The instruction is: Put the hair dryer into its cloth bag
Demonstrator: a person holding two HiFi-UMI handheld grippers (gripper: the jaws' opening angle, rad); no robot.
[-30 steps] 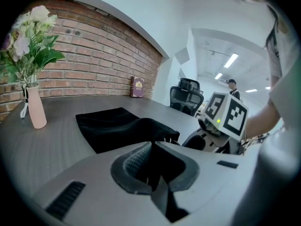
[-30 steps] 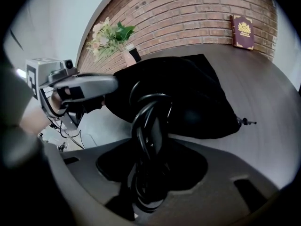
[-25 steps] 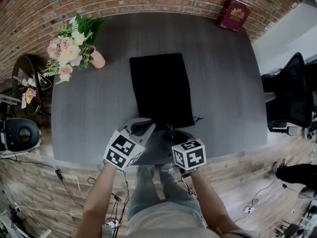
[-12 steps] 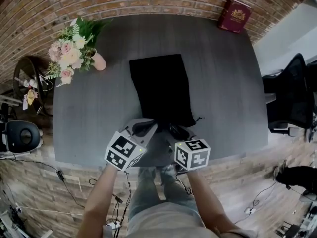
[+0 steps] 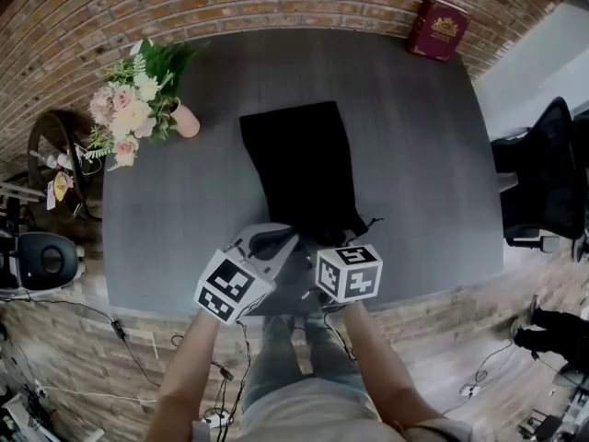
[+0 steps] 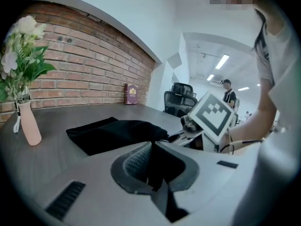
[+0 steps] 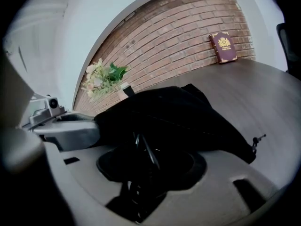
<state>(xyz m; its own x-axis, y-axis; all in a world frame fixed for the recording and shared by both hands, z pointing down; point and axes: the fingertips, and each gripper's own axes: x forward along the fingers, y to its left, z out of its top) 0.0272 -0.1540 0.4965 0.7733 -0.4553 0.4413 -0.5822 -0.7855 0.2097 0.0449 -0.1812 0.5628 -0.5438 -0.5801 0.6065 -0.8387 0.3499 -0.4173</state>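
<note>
The black cloth bag lies flat on the grey table, its mouth toward the near edge. No hair dryer shows; the bag bulges in the right gripper view. My left gripper sits at the mouth's left corner, and its jaws are shut on a fold of the black cloth. Just to its right, my right gripper is at the mouth too, shut on a dark bundle with loops of black cord. A drawstring toggle hangs at the bag's right corner.
A pink vase of flowers stands at the table's far left. At the far right a red book leans on the brick wall. A black office chair is beside the table's right edge. The table's near edge runs under my hands.
My right gripper has moved up and forward to the bag's mouth, closer to the left gripper. The left gripper has stayed where it was, still on the cloth.
</note>
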